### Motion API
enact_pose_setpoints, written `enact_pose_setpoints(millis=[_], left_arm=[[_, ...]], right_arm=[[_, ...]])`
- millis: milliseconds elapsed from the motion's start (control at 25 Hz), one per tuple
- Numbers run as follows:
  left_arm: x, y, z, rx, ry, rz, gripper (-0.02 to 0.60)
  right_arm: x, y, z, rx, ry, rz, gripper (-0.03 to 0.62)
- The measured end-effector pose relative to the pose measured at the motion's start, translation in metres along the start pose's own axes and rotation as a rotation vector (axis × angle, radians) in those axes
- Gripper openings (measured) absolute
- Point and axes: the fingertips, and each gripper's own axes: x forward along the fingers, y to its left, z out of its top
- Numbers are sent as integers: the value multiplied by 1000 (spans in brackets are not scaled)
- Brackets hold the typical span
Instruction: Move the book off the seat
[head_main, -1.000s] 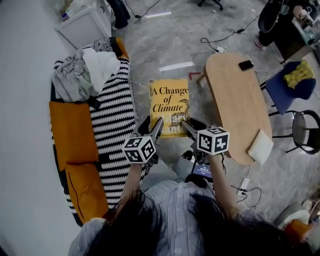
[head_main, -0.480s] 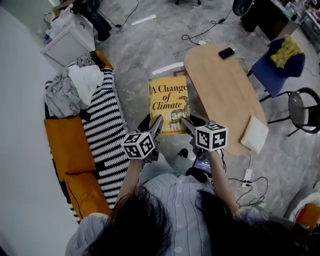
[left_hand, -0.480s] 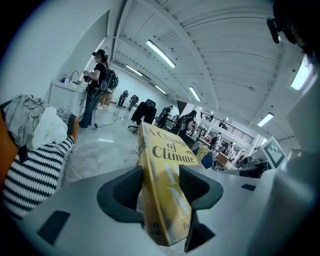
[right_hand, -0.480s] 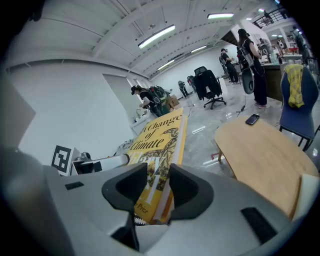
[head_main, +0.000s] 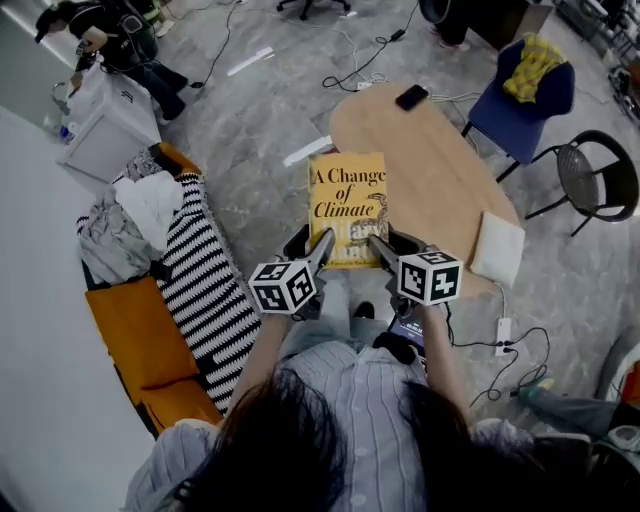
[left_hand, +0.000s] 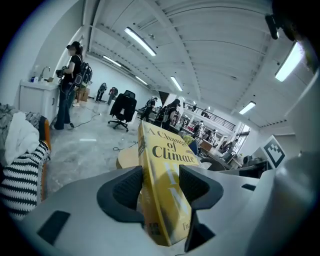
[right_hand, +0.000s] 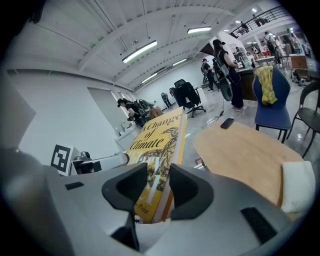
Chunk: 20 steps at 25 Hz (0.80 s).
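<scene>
A yellow book (head_main: 348, 200) titled "A Change of Climate" hangs in the air, its far part over the near edge of a wooden table (head_main: 440, 170). My left gripper (head_main: 322, 248) is shut on its near left corner and my right gripper (head_main: 378, 246) on its near right corner. In the left gripper view the book (left_hand: 162, 175) stands between both dark pads, pressed from each side. In the right gripper view the book (right_hand: 157, 150) is clamped the same way. The seat, an orange sofa (head_main: 140, 340) with a striped throw (head_main: 205, 290), lies to the left.
A dark phone (head_main: 412, 97) and a pale pad (head_main: 497, 248) lie on the table. A blue chair (head_main: 520, 95) with a yellow cloth and a black chair (head_main: 595, 185) stand at the right. Clothes (head_main: 125, 220) pile on the sofa's far end. Cables run over the floor.
Both grippers have carried the book to the right, from above the floor beside the sofa to over the wooden table's edge. The grip on it has not changed.
</scene>
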Motion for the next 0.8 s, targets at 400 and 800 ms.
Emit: enact_pose_setpoints(millis=[400,800], left_arm=[[84,-26,12,33,88,-92,242],[167,1,21,23,203,-142,242]], right_arm=[[-2,-67,32,81,-30,-88,149],[46,-120,57,164,9,-161,149]])
